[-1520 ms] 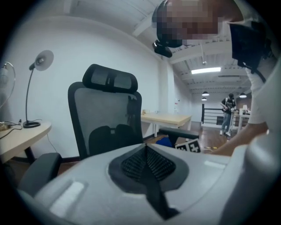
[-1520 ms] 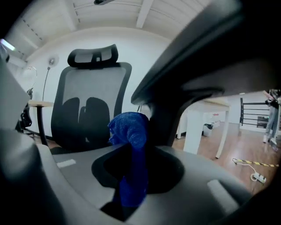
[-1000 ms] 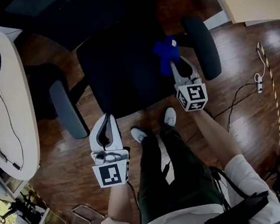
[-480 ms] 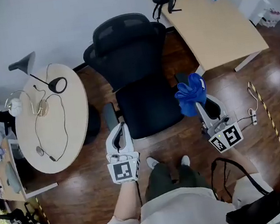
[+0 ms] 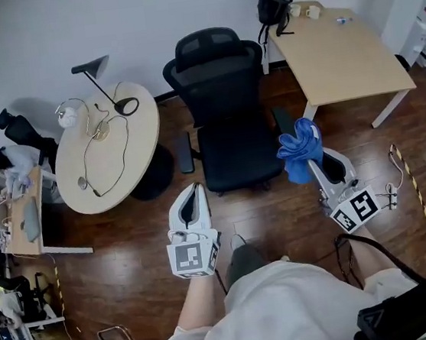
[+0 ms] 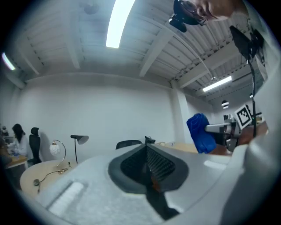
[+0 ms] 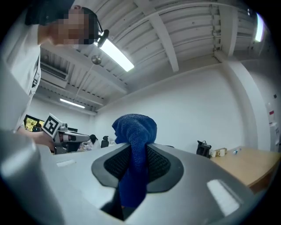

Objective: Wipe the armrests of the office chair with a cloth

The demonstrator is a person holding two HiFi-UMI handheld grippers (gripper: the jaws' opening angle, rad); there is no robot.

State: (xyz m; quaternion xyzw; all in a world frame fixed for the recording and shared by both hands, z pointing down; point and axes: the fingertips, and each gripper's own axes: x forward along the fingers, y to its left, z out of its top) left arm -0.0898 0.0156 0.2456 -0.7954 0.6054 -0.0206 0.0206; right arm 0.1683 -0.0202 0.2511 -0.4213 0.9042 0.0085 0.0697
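The black office chair [image 5: 226, 117] stands mid-room, its left armrest [image 5: 185, 153] and right armrest [image 5: 283, 122] bare. My right gripper [image 5: 311, 162] is shut on a bunched blue cloth [image 5: 300, 149], held in the air just off the right armrest's front end. In the right gripper view the cloth [image 7: 135, 145] hangs down between the jaws. My left gripper [image 5: 193, 193] floats in front of the seat, shut with nothing in it. From the left gripper view the cloth [image 6: 200, 133] shows at the right and the chair's backrest [image 6: 129, 143] lies beyond the jaws.
A round table [image 5: 110, 151] with a lamp and cables stands left of the chair. A rectangular desk [image 5: 337, 50] with a black bag [image 5: 273, 4] is at the back right. A person [image 5: 12, 163] sits at far left. A cable [image 5: 406, 172] trails on the wooden floor.
Both grippers have drawn back from the chair toward me, the right one carrying the cloth away from the seat by the right armrest. The head view now takes in the whole room.
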